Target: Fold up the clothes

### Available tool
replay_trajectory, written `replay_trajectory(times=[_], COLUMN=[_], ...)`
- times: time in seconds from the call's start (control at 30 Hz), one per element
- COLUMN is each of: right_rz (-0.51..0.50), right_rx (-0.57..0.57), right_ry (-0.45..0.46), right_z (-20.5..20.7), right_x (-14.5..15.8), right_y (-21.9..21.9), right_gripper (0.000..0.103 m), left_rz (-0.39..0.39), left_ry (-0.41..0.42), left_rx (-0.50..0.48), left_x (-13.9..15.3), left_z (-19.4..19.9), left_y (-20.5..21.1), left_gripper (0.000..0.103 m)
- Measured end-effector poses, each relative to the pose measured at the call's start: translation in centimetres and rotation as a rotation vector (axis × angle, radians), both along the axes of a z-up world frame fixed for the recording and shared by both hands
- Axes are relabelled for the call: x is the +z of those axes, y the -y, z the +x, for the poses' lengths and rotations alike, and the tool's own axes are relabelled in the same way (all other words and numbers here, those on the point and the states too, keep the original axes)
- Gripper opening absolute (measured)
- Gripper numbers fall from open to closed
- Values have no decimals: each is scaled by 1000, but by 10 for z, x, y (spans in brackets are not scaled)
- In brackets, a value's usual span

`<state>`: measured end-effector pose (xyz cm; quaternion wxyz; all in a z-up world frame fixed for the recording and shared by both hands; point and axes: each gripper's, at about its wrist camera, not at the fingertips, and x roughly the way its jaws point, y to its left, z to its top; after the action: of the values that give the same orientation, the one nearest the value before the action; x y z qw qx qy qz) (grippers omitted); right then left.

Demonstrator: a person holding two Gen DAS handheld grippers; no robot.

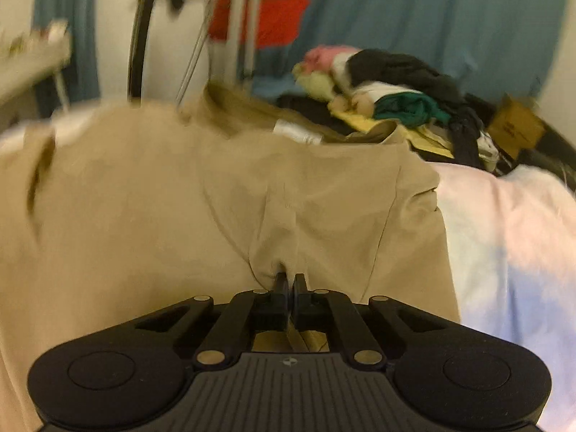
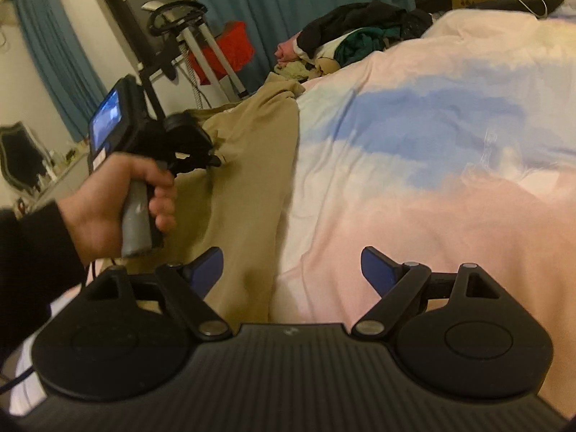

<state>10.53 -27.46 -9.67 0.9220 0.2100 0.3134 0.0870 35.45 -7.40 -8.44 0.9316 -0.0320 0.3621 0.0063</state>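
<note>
Black ribbed hand-held gripper (image 2: 291, 270) with blue fingertips (image 2: 376, 270); black sleeve (image 2: 32, 248).

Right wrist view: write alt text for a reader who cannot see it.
The right gripper, its blue-padded fingers spread open and holding nothing, hangs over a bed's pink, white and blue duvet. To its left a hand holds the left gripper against a tan garment; a clothes pile lies beyond.

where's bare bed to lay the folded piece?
Free: the pink-blue duvet right of the tan garment, under the open right gripper. Crowded: the clothes pile at the far end; left gripper pinches the garment.
</note>
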Motion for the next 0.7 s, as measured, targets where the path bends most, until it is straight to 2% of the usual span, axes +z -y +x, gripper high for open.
replay_trajectory(times=[0.1, 0.13, 0.23, 0.33, 0.4, 0.47, 0.57, 0.7], right_rz=[31, 41, 64, 60, 51, 41, 41, 43], right_rx=[-24, -33, -27, -8, 7, 20, 29, 40], right_ry=[7, 9, -11, -11, 1, 13, 37, 71], right_z=[7, 9, 13, 14, 11, 7, -4, -19], right_x=[-3, -5, -9, -8, -5, -2, 8, 22], right_y=[4, 5, 6, 3, 1, -1, -1, 0], right_gripper=[85, 85, 85, 85, 85, 85, 85, 85], left_rz=[112, 139, 112, 28, -16, -54, -153, -299], left_ry=[79, 79, 32, -15, -26, -36, -83, -169], left_rx=[-7, -9, -20, -62, -95, -125, -144, -164], left_x=[5, 5, 5, 13, 19, 27, 37, 33], left_z=[0, -1, -8, -29, -45, -75, -135, -215], left_y=[9, 12, 7, -4, -12, -16, -24, -38], left_gripper=[3, 3, 6, 14, 16, 23, 26, 29])
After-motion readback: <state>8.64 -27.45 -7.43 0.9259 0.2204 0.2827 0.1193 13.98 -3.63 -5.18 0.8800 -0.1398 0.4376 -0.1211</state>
